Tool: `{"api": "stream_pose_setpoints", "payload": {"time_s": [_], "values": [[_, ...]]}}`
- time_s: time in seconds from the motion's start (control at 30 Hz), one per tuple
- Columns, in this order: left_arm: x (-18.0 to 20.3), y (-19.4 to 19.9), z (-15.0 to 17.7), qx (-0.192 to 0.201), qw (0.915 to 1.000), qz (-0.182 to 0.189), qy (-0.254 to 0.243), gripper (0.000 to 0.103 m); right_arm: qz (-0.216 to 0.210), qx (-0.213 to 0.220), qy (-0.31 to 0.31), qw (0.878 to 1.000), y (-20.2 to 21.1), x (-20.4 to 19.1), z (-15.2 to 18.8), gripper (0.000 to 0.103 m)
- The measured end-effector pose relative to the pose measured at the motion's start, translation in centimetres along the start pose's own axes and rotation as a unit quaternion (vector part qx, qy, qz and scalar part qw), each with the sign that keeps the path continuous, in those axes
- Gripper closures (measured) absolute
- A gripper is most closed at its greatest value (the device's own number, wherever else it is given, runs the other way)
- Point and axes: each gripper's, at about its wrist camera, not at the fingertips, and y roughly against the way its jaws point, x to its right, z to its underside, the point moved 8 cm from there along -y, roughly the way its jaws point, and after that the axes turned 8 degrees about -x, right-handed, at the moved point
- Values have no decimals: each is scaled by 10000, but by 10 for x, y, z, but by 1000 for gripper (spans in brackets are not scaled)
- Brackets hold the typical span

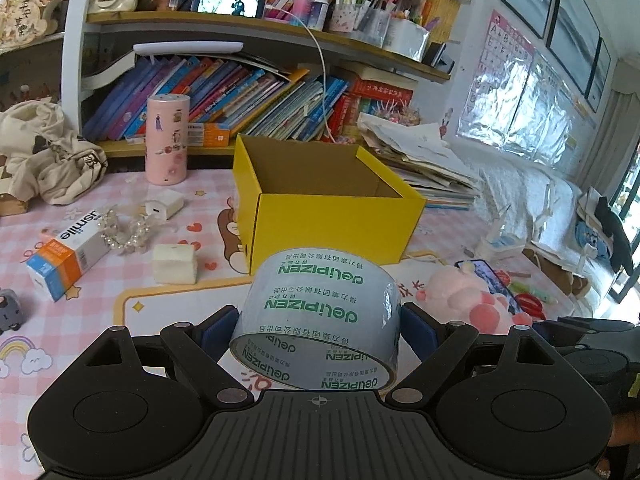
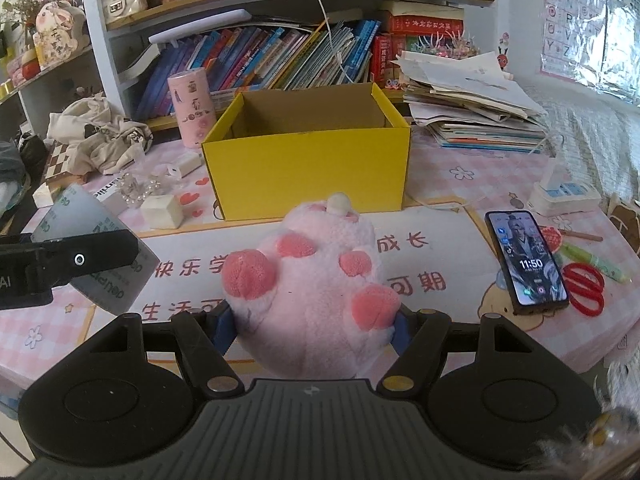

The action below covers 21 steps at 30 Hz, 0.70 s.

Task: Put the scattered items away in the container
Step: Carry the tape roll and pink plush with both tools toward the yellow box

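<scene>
Tape roll (image 1: 316,316) clamped in left gripper (image 1: 320,330), pink plush toy (image 2: 316,292) pinched by right gripper (image 2: 314,328), open-topped yellow box (image 2: 308,152) ahead, bare mat strip (image 2: 432,240) before its near wall.

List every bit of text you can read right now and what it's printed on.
"deli PIZEN": tape roll held in the left gripper.
"usmile": white-and-orange carton.
"11:50": phone screen.
"快乐学", "成长", "可期", "生活": table mat.
Alphabet letters: wall chart.
Book spines, smaller tape print: too small to read.
The plush paw in the right gripper: none.
</scene>
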Motion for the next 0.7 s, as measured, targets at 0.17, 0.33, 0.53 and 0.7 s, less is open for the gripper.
{"api": "stream_pose_setpoints", "payload": {"time_s": [0.17, 0.33, 0.53, 0.7], "values": [[4, -15, -10, -38, 10000, -12, 11, 15, -55, -74, 58, 9999, -13, 9, -12, 34], [8, -33, -21, -87, 10000, 2, 24, 15, -63, -108, 62, 9999, -25, 20, -26, 34], [17, -53, -38, -49, 9999, 94, 3, 15, -30, -46, 201, 9998, -35, 32, -46, 34], [20, -66, -55, 35, 10000, 74, 39, 15, -67, 132, 413, 9990, -42, 37, -73, 34]]}}
